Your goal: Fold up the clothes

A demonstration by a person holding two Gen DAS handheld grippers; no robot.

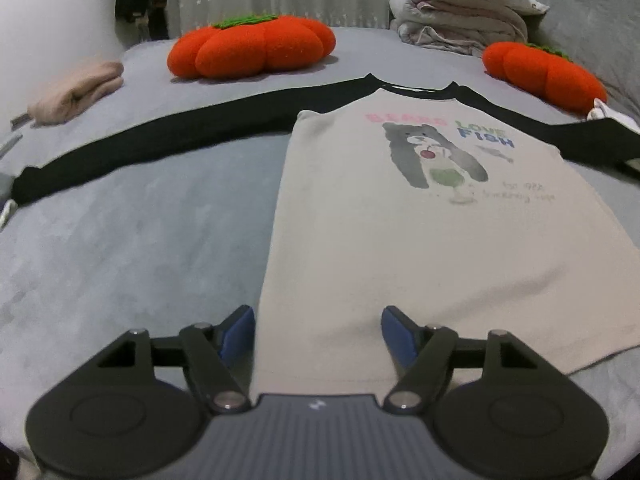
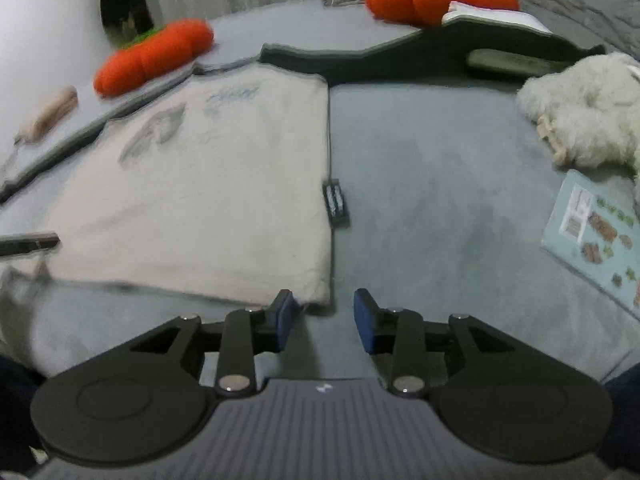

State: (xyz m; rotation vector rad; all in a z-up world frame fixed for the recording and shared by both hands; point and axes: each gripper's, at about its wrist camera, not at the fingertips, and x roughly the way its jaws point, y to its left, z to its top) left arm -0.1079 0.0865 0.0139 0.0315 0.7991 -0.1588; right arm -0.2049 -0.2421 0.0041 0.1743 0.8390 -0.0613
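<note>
Item 1: cream long-sleeved shirt with black raglan sleeves and a bear print point(image 1: 420, 240), spread flat and face up on the grey plush bed cover point(image 1: 140, 240). Both sleeves stretch out sideways. Its hem lies along the near edge of the bed.

Item 2: my left gripper point(image 1: 318, 332), blue-padded jaws spread wide, holding nothing. It sits over the hem's left corner, one pad outside the shirt's side edge, the other above the cloth.

Item 3: my right gripper point(image 2: 323, 320), jaws parted, holding nothing, at the hem's right corner. Whether the left pad touches the cloth I cannot tell. A black side label point(image 2: 336, 203) juts from the shirt's right edge.

Item 4: two orange pumpkin-shaped cushions with green tops point(image 1: 250, 46) point(image 1: 544, 76), toward the far edge of the bed.

Item 5: folded pink cloth point(image 1: 78, 92), far left edge.

Item 6: stack of pale folded bedding point(image 1: 464, 20), far edge.

Item 7: white fluffy garment point(image 2: 584, 116) and pale blue illustrated booklet point(image 2: 600, 236), right edge.
</note>
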